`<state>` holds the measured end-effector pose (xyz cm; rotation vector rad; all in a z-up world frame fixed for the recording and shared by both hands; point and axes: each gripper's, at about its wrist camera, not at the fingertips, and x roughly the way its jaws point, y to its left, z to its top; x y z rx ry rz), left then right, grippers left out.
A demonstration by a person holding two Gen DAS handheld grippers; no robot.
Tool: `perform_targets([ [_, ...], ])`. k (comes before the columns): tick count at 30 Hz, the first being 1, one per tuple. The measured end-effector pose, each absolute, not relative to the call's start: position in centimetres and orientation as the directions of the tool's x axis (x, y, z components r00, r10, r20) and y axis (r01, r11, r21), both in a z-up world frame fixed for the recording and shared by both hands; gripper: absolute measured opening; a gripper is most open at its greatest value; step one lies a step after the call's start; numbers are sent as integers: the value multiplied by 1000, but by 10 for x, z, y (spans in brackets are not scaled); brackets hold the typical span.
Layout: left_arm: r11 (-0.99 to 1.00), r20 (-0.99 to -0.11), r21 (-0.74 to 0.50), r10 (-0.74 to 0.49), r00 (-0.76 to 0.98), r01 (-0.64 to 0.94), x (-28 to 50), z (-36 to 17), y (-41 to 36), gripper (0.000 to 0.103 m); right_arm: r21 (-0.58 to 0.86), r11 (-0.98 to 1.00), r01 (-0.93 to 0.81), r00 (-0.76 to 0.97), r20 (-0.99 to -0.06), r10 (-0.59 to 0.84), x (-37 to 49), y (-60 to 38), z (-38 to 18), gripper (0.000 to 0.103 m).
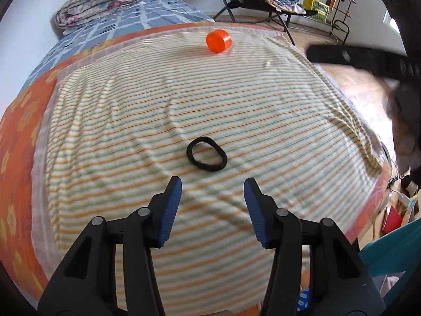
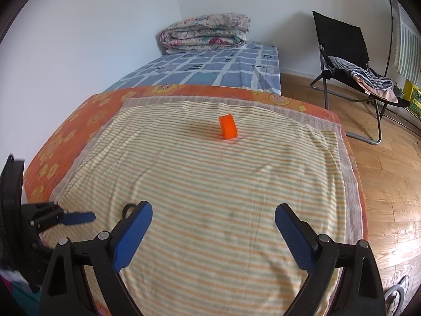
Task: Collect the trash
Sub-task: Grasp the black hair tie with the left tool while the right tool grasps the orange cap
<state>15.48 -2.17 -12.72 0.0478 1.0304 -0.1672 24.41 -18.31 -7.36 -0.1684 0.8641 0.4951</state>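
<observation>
**Left wrist view: hair tie just ahead of empty jaws, cap far off**

Left wrist view has the left gripper (image 1: 212,185) partly open and holding nothing, its jaws spread a little wider than the hair tie (image 1: 207,154) lying flat on the striped towel (image 1: 131,121) just beyond the tips. The cap (image 1: 218,40), orange, sits near the towel's far edge, well apart from the tie. The right gripper (image 2: 213,214) stands wide open, also empty, over the towel's near part, with the cap far ahead of it.

Risks, as I judge them: the tie is thin, soft and flush with a loose, wrinkled towel, so closing jaws may pinch a fold of cloth with it, or skid over it and leave it behind. A drag on the towel could tip or roll the cap, which looks to rest on its side, towards the far edge and off the bed (image 2: 210,68). The two tools also work close together; the right one crosses the upper right corner of the left view as a dark blur, so a knock between them is possible.

Only the left view shows the whole tie; in the right view it is mostly hidden behind the near-left finger. The right view alone shows the left gripper from outside, at the towel's near-left corner, and shows the cap as a squat cylinder.
</observation>
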Motion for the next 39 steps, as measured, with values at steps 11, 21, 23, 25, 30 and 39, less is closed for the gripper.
perform_targets([
  [11,985,-861,-38,-119,494,171,187,-150,-19,46,79,872,-483,513,-781,355,320,-157,-104,83],
  [21,977,-848,-62,-159,506,204,199,-154,-16,30,52,880,-473,515,-794,324,373,-133,-130,74],
  [23,976,-844,-60,-161,511,208,198,-154,-16,27,52,884,-464,516,-796,317,382,-131,-135,72],
  [25,976,-841,-64,-165,515,208,198,-154,-15,23,56,887,-458,513,-798,316,390,-130,-139,68],
  [30,976,-838,-90,-181,515,196,200,-153,-10,15,49,888,-458,512,-801,308,401,-123,-145,59],
  [39,977,-837,-94,-183,516,194,201,-153,-8,9,79,880,-469,490,-805,334,410,-119,-146,28],
])
